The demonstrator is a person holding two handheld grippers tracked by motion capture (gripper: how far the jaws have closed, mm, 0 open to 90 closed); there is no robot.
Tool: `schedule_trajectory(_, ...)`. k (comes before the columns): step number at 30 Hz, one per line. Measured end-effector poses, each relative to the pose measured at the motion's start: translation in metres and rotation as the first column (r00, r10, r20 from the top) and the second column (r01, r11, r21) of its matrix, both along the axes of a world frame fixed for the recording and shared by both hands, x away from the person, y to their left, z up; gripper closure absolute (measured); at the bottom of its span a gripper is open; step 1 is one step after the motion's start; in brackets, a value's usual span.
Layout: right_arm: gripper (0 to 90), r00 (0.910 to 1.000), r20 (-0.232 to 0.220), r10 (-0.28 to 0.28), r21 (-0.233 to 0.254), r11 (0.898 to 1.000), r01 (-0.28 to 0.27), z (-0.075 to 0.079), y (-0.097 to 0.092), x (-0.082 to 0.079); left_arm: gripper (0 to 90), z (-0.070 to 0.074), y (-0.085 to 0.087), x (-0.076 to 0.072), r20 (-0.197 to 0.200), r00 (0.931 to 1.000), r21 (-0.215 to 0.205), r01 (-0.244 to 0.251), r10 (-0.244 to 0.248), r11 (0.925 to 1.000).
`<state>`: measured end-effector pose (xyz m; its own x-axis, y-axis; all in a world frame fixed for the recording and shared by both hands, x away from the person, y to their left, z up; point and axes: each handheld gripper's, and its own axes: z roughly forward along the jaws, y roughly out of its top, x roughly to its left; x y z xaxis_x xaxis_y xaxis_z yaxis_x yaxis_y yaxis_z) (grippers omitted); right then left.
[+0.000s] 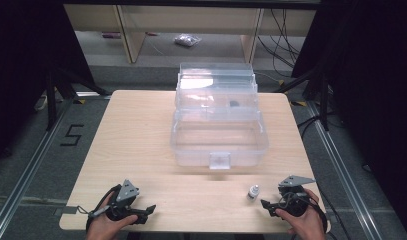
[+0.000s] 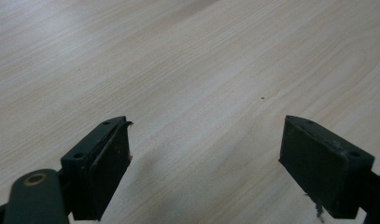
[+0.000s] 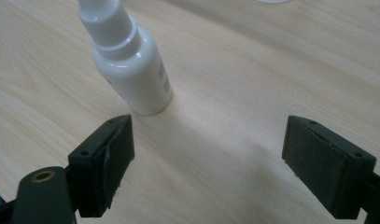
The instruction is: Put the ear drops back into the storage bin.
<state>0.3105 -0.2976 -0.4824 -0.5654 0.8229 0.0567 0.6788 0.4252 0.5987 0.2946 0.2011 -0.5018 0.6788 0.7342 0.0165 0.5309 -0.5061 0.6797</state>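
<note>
Bottle (image 1: pixel 253 191), small and white, stands upright on the surface (image 1: pixel 141 140) at five o'clock from the clear open box (image 1: pixel 219 142). Right claw (image 1: pixel 271 205) gapes wide, empty, bottle just beyond at its eleven o'clock. Judgement: swing toward eleven, centre the body between the pads, close gently; left claw (image 1: pixel 146 212) also wide, idle.

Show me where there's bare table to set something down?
The light wooden table is bare left of the open clear plastic box, and along the front between the hand-held grippers. It is crowded only near the small white bottle.

High view overlooks table (image 1: pixel 141 130); gripper views skim it (closely).
</note>
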Motion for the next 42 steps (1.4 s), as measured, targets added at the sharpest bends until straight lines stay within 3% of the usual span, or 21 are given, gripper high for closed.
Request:
schedule_trajectory(1,17.9,0.9998,-0.018,0.007,0.023,1.0,-0.006,-0.001,0.0,0.0,15.5,0.0,0.0,0.0,0.0,1.0,0.0,0.0,0.0,1.0)
schedule_trajectory(2,18.1,0.9999,-0.006,-0.014,0.011,1.0,0.014,-0.001,0.001,-0.001,15.5,-0.003,-0.005,-0.002,0.007,0.9989,-0.074,-0.045,0.045,0.9963)
schedule_trajectory(4,18.3,0.9998,0.013,-0.016,0.007,1.0,0.016,-0.002,0.001,-0.002,15.5,-0.004,-0.005,-0.002,0.006,0.9989,-0.074,-0.046,0.047,0.9962)
schedule_trajectory(7,19.1,0.9996,-0.012,-0.027,0.01,1.0,0.027,0.0,0.002,-0.005,15.5,-0.003,-0.005,-0.002,0.008,0.9989,-0.074,-0.045,0.046,0.9962)
schedule_trajectory(9,19.4,0.9998,-0.015,-0.015,-0.002,1.0,0.015,0.001,0.001,-0.005,15.5,-0.003,-0.004,-0.001,0.004,0.9993,-0.057,-0.037,0.037,0.9977)
schedule_trajectory(10,19.4,0.9998,0.016,-0.012,0.017,1.0,0.011,-0.001,0.002,-0.005,15.5,-0.001,-0.001,0.0,-0.001,0.9999,-0.022,-0.013,0.013,0.9997)
schedule_trajectory(11,19.4,0.9998,0.015,-0.01,0.015,1.0,0.01,-0.001,0.002,-0.005,15.5,-0.001,-0.001,0.0,-0.001,0.9999,-0.022,-0.013,0.013,0.9997)
schedule_trajectory(13,19.4,0.9999,0.017,-0.002,0.014,1.0,0.002,-0.001,0.002,-0.005,15.5,-0.003,-0.004,-0.001,0.006,0.9991,-0.062,-0.042,0.042,0.9972)
schedule_trajectory(15,19.4,1.0,0.003,-0.004,0.019,1.0,0.004,0.001,0.003,-0.006,15.5,-0.002,-0.002,0.0,-0.004,0.9999,-0.021,-0.015,0.015,0.9997)
schedule_trajectory(18,19.5,0.9999,-0.007,0.009,0.015,1.0,-0.009,0.003,0.006,-0.007,15.5,-0.002,-0.002,0.0,-0.001,0.9998,-0.021,-0.017,0.017,0.9996)
schedule_trajectory(19,19.7,0.9998,-0.007,0.018,0.015,1.0,-0.018,0.004,0.007,-0.007,15.5,-0.004,-0.005,-0.001,0.003,0.9989,-0.065,-0.045,0.046,0.9969)
schedule_trajectory(21,19.7,0.9996,-0.015,0.022,0.004,1.0,-0.022,0.006,0.009,-0.009,15.6,-0.004,-0.004,-0.001,0.002,0.9992,-0.048,-0.039,0.039,0.9981)
schedule_trajectory(22,20.3,0.9992,-0.025,0.03,-0.009,0.999,-0.031,0.01,0.01,-0.009,15.5,-0.001,-0.001,0.0,-0.004,1.0,0.005,-0.001,0.001,1.0)
schedule_trajectory(30,22.4,0.9973,-0.032,0.066,-0.045,0.997,-0.068,0.02,0.014,-0.008,15.6,-0.002,-0.001,0.001,-0.009,1.0,0.004,-0.001,0.001,1.0)
schedule_trajectory(31,22.4,0.9962,-0.036,0.08,-0.062,0.995,-0.082,0.023,0.013,-0.007,15.6,-0.003,-0.003,0.0,-0.005,0.9999,-0.015,-0.013,0.013,0.9998)
schedule_trajectory(33,22.9,0.9951,-0.036,0.092,-0.067,0.993,-0.095,0.027,0.015,-0.006,15.6,-0.002,-0.002,0.0,-0.007,1.0,0.003,-0.003,0.003,1.0)
schedule_trajectory(34,23.0,0.994,-0.016,0.108,-0.074,0.991,-0.109,0.027,0.016,-0.004,15.6,-0.004,-0.004,0.0,-0.002,0.9996,-0.033,-0.028,0.028,0.9991)
schedule_trajectory(35,23.0,0.994,-0.016,0.108,-0.074,0.991,-0.109,0.027,0.016,-0.004,15.6,-0.004,-0.004,0.0,-0.002,0.9996,-0.033,-0.028,0.028,0.9991)
schedule_trajectory(36,23.3,0.9943,-0.024,0.104,-0.065,0.992,-0.105,0.028,0.018,-0.005,15.6,-0.002,-0.001,0.001,-0.007,1.0,0.002,-0.006,0.006,1.0)
schedule_trajectory(39,23.8,0.993,-0.03,0.114,-0.064,0.991,-0.116,0.033,0.021,-0.004,15.6,-0.003,-0.002,0.0,-0.005,0.9999,-0.013,-0.016,0.016,0.9998)
schedule_trajectory(42,24.2,0.9855,-0.027,0.168,-0.124,0.978,-0.17,0.041,0.024,0.002,15.6,-0.003,-0.001,0.001,-0.005,0.9999,0.001,-0.01,0.01,0.9999)
